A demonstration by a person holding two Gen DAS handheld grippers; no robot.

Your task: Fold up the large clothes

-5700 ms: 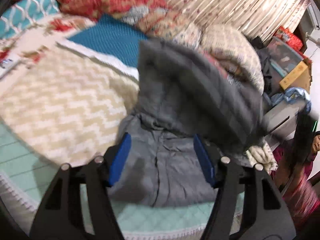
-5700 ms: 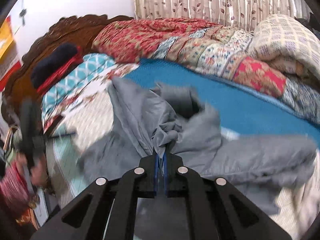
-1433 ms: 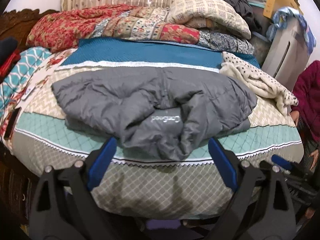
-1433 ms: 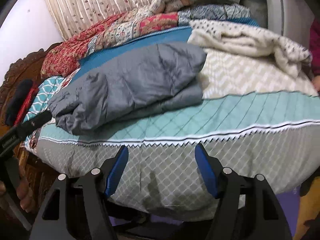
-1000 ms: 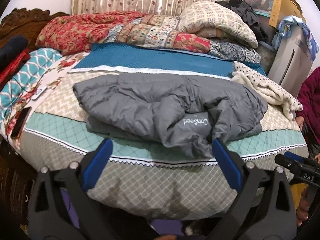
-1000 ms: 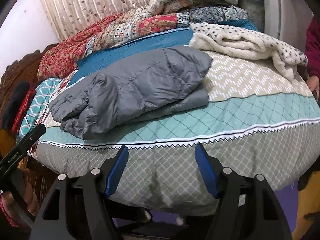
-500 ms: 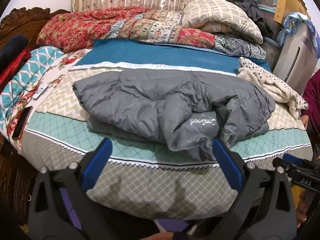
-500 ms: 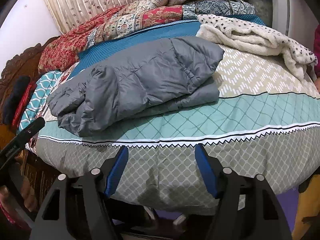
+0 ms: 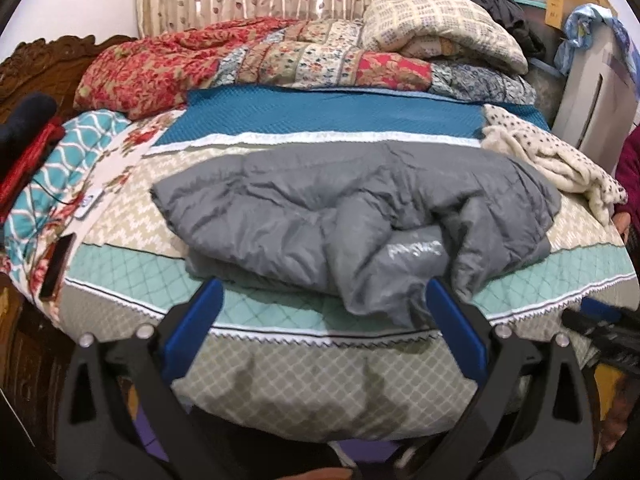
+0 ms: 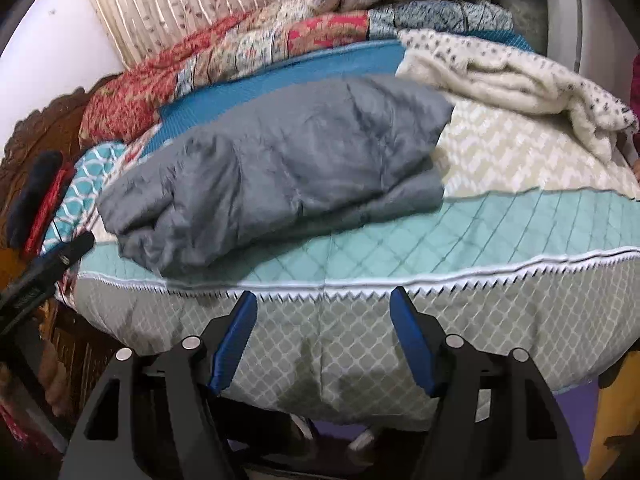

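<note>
Both my grippers are hanging off the foot of the bed (image 9: 120,276) with nothing in them. My left gripper (image 9: 324,316) has its jaws spread wide, and my right gripper (image 10: 322,334) is open too, just bedspread showing between the blue pads. The grey puffer jacket (image 9: 340,216) sits folded up in a bundle on the quilt, near the front edge. There's white lettering on it but it's too smeared to read. A spotted cream blanket (image 9: 552,160) lies just beside it to the right. The right view is blurry, and a black gripper tip (image 10: 48,272) pokes in at its left edge.
</note>
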